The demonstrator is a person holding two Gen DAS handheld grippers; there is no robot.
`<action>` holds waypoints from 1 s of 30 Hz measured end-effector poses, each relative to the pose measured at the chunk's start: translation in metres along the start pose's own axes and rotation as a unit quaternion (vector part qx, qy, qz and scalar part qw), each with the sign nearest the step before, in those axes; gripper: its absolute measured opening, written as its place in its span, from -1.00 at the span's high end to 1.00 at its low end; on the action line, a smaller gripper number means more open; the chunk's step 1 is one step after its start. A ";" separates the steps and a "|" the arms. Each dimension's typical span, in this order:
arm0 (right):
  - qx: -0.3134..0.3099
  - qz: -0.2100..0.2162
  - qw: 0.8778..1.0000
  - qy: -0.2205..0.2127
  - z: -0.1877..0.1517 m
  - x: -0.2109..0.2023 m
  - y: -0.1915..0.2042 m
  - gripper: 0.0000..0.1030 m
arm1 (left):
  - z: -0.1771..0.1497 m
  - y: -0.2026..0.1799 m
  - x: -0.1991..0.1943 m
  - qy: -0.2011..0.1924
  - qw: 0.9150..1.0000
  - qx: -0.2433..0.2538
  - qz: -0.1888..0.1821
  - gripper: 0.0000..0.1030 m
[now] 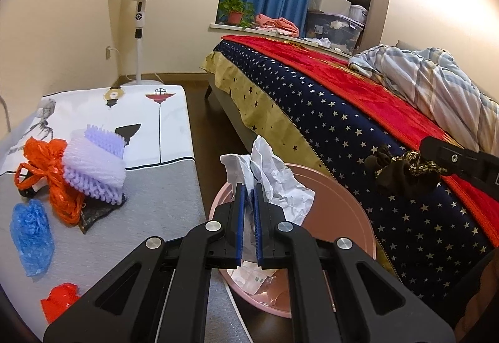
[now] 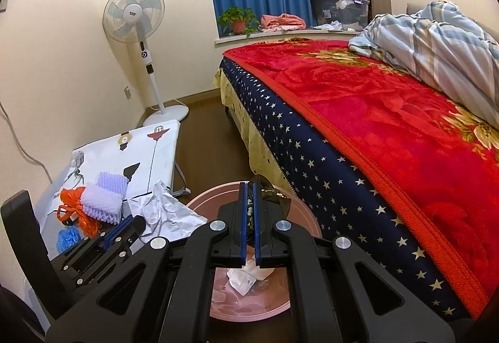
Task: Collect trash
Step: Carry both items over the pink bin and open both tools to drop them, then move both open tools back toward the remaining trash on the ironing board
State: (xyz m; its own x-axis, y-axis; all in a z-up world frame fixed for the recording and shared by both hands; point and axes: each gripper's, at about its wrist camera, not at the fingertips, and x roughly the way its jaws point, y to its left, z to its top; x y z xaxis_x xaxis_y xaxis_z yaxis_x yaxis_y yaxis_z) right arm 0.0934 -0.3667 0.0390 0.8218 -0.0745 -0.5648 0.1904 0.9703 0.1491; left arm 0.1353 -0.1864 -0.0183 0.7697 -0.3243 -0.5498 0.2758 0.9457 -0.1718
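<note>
Two views. From the left wrist, the left tool (image 1: 248, 187) is clamped on a crumpled white paper sheet (image 1: 274, 180) over the round pink plastic bin (image 1: 343, 202), beside the worktop (image 1: 168, 202). From the right wrist, the right tool (image 2: 249, 187) pinches a dark patterned cloth scrap (image 2: 274, 198) above that bin, next to the bed (image 2: 389, 155).

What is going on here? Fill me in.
A person is collecting trash with tongs in each hand. The left tongs grip crumpled white paper above the pink bin; the right tongs grip a dark wrapper over it too. An orange bag, foam netting and blue plastic remain on the table.
</note>
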 end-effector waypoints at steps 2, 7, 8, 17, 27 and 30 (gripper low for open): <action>0.000 0.000 1.000 0.000 0.000 0.000 0.000 0.93 | 0.000 0.000 0.000 0.000 1.000 0.000 -0.001 0.89; 0.004 -0.013 1.000 0.002 0.000 0.001 -0.002 0.71 | 0.001 0.003 -0.002 0.000 1.000 -0.011 0.006 0.40; 0.008 -0.015 1.000 0.002 0.000 0.001 -0.003 0.49 | 0.001 0.005 -0.003 -0.002 1.000 -0.013 0.009 0.34; 0.007 -0.014 1.000 -0.005 -0.004 -0.001 0.002 0.24 | 0.000 0.022 -0.016 -0.005 1.000 -0.021 0.020 0.34; -0.016 0.016 1.000 -0.009 -0.012 -0.004 0.029 0.24 | -0.005 0.066 -0.050 -0.023 0.997 -0.047 0.056 0.34; -0.023 0.031 0.999 -0.010 -0.016 -0.005 0.041 0.24 | -0.008 0.084 -0.059 -0.027 0.995 -0.064 0.072 0.34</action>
State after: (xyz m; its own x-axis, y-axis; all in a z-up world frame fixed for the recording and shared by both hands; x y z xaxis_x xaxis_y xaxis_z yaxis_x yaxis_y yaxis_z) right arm 0.0887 -0.3233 0.0352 0.8420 -0.0173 -0.5391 0.1135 0.9828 0.1457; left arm 0.1085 -0.0880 -0.0066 0.8267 -0.1819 -0.5325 0.0868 0.9762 -0.1987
